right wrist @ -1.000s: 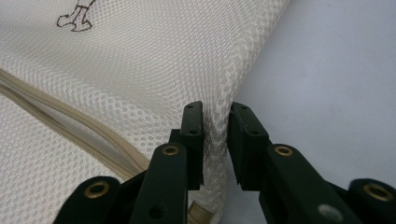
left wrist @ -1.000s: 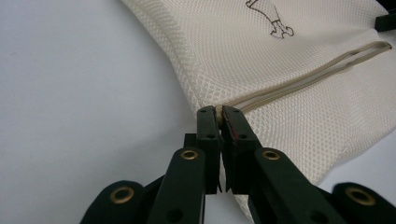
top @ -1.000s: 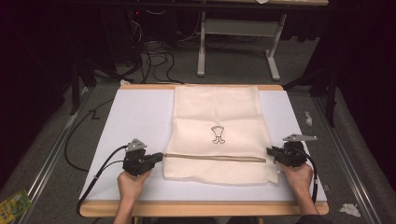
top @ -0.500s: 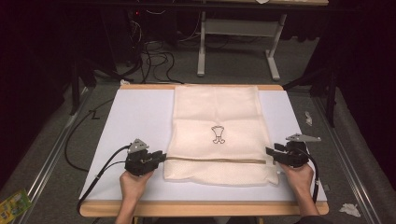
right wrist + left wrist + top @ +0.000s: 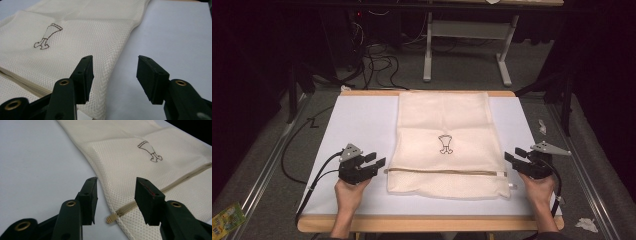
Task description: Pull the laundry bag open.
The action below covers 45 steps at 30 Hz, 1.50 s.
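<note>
High view: the bag (image 5: 447,145) lay flat mid-table, long axis running away from you, zip (image 5: 444,172) crosswise near your edge. Your L gripper (image 5: 374,164) sat just off the bag's left edge at the zip end; R gripper (image 5: 512,156) just off the right edge, same line. Both about equally near.

L gripper view: jaws had just been opening, released, nothing pinched; zip end (image 5: 110,219) lay between them, bag to the right.

R gripper view: jaws had just been opening, empty; bag edge (image 5: 120,50) lay to the left, under the left jaw.
</note>
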Motion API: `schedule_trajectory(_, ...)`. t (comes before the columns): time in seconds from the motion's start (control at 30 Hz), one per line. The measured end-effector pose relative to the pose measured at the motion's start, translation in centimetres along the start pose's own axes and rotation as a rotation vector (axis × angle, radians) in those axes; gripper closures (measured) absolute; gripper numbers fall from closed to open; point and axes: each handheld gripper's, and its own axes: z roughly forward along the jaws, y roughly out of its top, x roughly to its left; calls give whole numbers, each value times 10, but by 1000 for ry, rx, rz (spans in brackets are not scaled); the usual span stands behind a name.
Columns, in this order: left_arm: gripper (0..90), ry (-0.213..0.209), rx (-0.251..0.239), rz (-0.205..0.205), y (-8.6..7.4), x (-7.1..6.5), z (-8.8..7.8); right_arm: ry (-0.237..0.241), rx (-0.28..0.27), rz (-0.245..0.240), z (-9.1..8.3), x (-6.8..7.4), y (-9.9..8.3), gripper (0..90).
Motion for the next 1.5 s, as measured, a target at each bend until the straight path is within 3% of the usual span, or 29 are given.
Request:
schedule_trajectory(0.8,494,57,-41,-41,3,21,-16,-43,-95,36,-26,-21,-2,499)
schedule_trajectory(1.5,459,127,-52,-89,-7,42,-26,-74,-107,96,-38,-44,-14,509)
